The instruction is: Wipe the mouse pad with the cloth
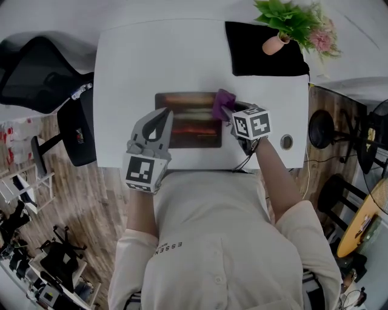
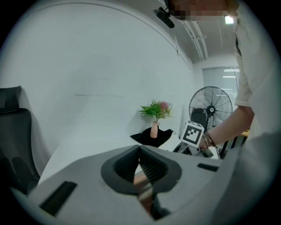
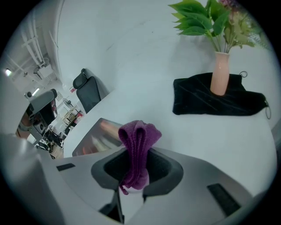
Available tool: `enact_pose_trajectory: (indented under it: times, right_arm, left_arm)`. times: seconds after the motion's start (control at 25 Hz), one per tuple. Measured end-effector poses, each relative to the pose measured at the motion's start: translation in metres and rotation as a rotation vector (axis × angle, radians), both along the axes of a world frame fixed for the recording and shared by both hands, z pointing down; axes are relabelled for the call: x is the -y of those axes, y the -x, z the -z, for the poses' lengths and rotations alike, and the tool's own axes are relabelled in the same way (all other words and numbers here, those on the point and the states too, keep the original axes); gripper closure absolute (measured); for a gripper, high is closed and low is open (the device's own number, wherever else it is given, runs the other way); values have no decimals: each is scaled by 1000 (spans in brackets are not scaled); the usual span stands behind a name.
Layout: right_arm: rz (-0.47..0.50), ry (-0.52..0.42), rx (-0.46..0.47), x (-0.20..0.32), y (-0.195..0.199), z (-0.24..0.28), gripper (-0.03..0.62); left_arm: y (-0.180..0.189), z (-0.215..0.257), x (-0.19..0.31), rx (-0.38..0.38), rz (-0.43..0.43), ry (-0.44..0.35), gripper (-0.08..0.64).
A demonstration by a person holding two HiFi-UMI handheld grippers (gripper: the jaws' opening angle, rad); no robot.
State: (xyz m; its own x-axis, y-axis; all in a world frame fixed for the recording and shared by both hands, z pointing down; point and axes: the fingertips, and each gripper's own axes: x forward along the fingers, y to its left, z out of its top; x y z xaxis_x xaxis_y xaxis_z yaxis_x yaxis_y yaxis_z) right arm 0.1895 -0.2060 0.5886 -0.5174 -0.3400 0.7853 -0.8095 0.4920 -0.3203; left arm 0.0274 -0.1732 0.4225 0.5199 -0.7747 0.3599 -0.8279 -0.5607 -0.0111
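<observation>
Atop desk (image 1: 133, 60) — vase (image 1: 274, 44) holding greenery (image 1: 285, 17), right tool (image 3: 138, 169) pinching purple cloth (image 3: 137, 136)

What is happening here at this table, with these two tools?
A person stands at a white table with a mouse pad on it. The right gripper has its jaws shut on a folded purple cloth at the pad's right end. The left gripper, jaws together and empty, is over the pad's left end.
</observation>
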Motion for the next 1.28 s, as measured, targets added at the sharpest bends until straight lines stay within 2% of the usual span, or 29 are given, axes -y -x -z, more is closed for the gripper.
enact_pose_trajectory:
  times: [0.16,0.28,0.56,0.92,1.28]
  right_arm:
    - [-38,-23,-49,-4,-9,8,492]
    - [-66,-51,-44,-9,1,22,492]
    - [-25,-71,12,-37,73,47,492]
    - [88,-13,27,-68,175,29,492]
    - [157,42,22,-69,223,8,492]
  left_arm:
    - [3,8,-10,10,-24,-23,558]
    - [16,14,-17,9,-36,-47,558]
    - [63,26,-29,-12,-52,-59,558]
    - [135,14,-47,-17,-28,-21,558]
    - [174,-2,-53,-17,40,28,558]
